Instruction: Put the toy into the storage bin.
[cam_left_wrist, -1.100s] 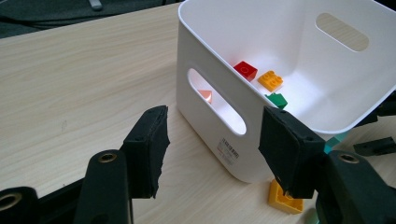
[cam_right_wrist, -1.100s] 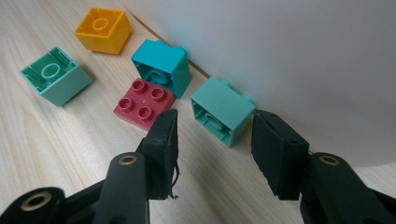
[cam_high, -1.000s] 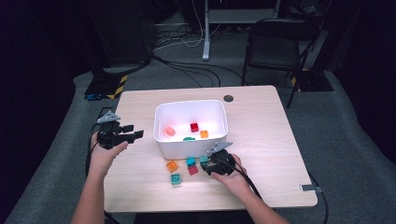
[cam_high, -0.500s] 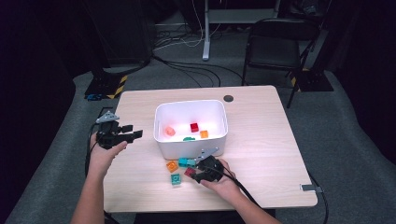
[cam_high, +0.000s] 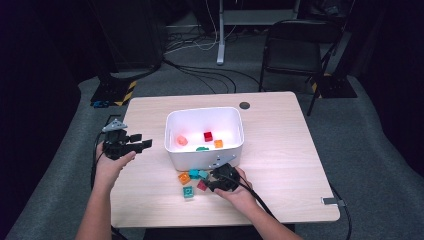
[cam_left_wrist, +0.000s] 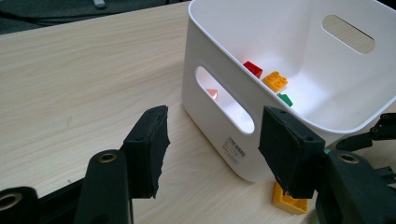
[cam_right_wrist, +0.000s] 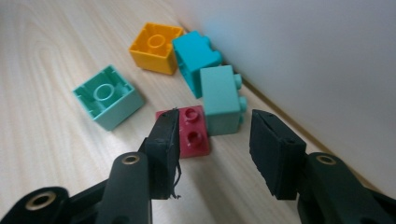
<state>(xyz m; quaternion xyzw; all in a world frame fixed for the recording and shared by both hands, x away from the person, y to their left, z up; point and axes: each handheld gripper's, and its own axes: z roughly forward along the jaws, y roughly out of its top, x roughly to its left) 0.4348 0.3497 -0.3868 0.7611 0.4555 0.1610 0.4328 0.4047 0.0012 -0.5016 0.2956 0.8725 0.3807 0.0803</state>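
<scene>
Right gripper (cam_right_wrist: 212, 154) jaws just closing, nothing gripped, lined up on red brick (cam_right_wrist: 189, 132) (left gripper (cam_left_wrist: 212, 151) idles open) beside white bin (cam_high: 200, 159)

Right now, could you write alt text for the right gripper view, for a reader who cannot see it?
The right gripper, open, points at a dark red plastic brick on the light wooden table. Mint, teal and orange bricks lie nearby beside a white plastic bin.

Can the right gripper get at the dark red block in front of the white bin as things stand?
Probably yes. The right gripper sits just short of the dark red block, fingers apart, nothing yet gripped. The mint block crowds the block's far side and may get nudged.
</scene>
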